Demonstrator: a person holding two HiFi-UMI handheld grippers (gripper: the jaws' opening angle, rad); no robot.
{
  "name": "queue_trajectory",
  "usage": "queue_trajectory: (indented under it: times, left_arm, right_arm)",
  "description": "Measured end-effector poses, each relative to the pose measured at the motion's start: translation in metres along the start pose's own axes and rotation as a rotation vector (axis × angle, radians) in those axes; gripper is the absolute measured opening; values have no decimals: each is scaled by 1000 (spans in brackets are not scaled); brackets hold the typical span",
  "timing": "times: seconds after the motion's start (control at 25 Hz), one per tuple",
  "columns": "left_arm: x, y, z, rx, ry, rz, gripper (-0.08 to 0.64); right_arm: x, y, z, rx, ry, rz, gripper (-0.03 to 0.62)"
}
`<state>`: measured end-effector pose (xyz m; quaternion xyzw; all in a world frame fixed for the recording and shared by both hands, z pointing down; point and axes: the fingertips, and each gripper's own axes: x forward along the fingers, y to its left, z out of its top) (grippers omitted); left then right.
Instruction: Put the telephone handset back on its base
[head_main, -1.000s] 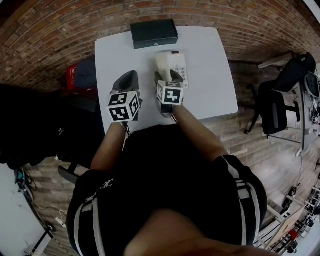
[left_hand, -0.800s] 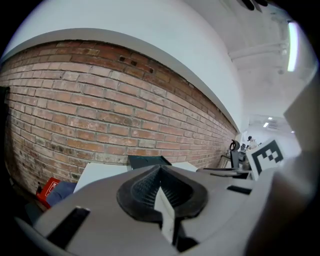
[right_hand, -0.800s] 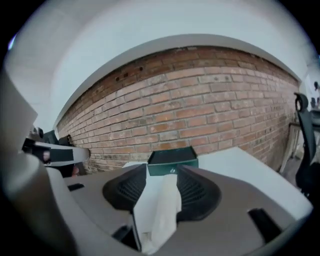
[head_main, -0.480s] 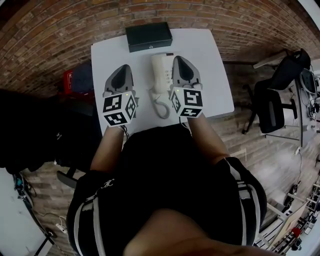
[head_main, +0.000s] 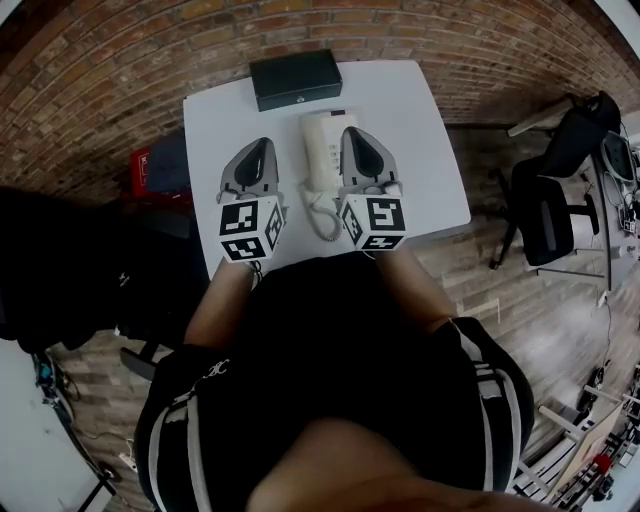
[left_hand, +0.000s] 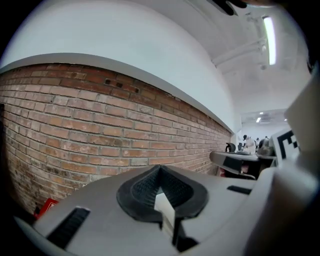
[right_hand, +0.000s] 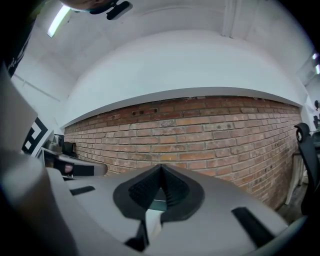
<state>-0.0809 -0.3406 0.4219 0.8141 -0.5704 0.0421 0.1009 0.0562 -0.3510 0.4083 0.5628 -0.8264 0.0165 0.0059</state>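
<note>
Your left tongs (head_main: 260, 150) and right tongs (head_main: 353, 135) are both closed on nothing, hovering over the bench (head_main: 425, 150). Between them the telephone handset (head_main: 318, 155) sits on its base (head_main: 338, 121). Beyond them lies a black box (head_main: 295, 78).

Right tongs (head_main: 354, 135) hide part of the telephone (head_main: 320, 150).

From here I see a white desk (head_main: 425, 150) by a brick wall (head_main: 110, 70), wood-plank floor (head_main: 470, 290), a black office chair (head_main: 548, 222) at right, strip lights (left_hand: 270, 35) overhead.
</note>
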Motion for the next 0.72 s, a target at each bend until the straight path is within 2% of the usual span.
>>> queue_trajectory:
  times: [0.48,0.72]
  left_arm:
    - [-8,8,-3,-4,11,20,2]
    - [-9,11,-4,-5,10,25,2]
  right_arm:
    - [3,9,-8,-7,21,23,-2]
    - [7,11,-20,-3,62,17,-2]
